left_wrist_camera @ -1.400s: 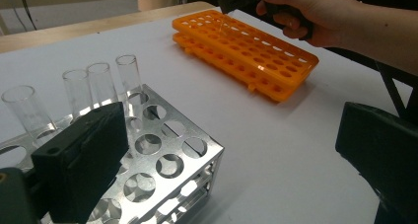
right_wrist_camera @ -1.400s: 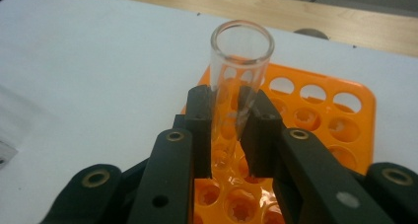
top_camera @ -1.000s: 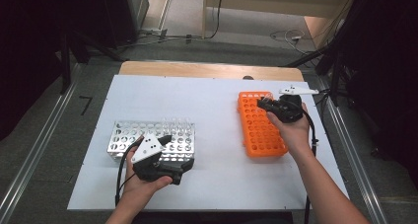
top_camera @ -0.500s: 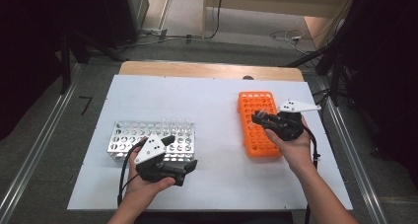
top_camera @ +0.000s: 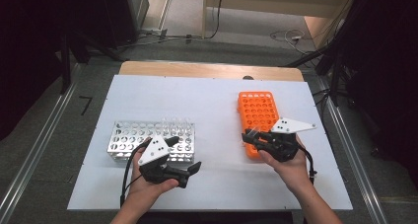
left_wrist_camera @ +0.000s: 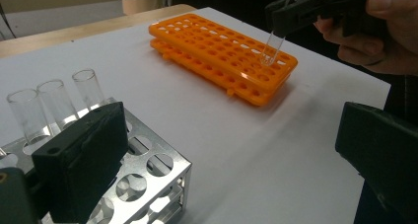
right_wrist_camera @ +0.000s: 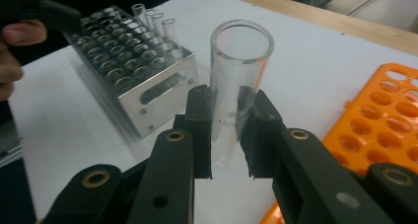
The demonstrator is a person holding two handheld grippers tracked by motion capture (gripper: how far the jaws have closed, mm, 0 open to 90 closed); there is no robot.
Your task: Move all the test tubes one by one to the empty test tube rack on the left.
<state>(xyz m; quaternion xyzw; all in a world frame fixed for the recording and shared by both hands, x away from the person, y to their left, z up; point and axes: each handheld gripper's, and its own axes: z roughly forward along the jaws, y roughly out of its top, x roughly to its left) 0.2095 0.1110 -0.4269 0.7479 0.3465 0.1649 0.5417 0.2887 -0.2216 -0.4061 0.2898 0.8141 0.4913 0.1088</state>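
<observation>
R gripper (top_camera: 252,135) w/ glass tube (right_wrist_camera: 240,81) is off the orange rack's (top_camera: 257,110) far end, now at its near left corner. L gripper (top_camera: 193,167) sits slightly lower vs rack.

Even overhead light on the white table (top_camera: 217,100), dark surroundings, close gripper parts blurred.

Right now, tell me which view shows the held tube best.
The right gripper view: the tube stands close up, clamped between the jaws. The left gripper view shows it small over the orange rack. The high view shows a faint glint.
</observation>
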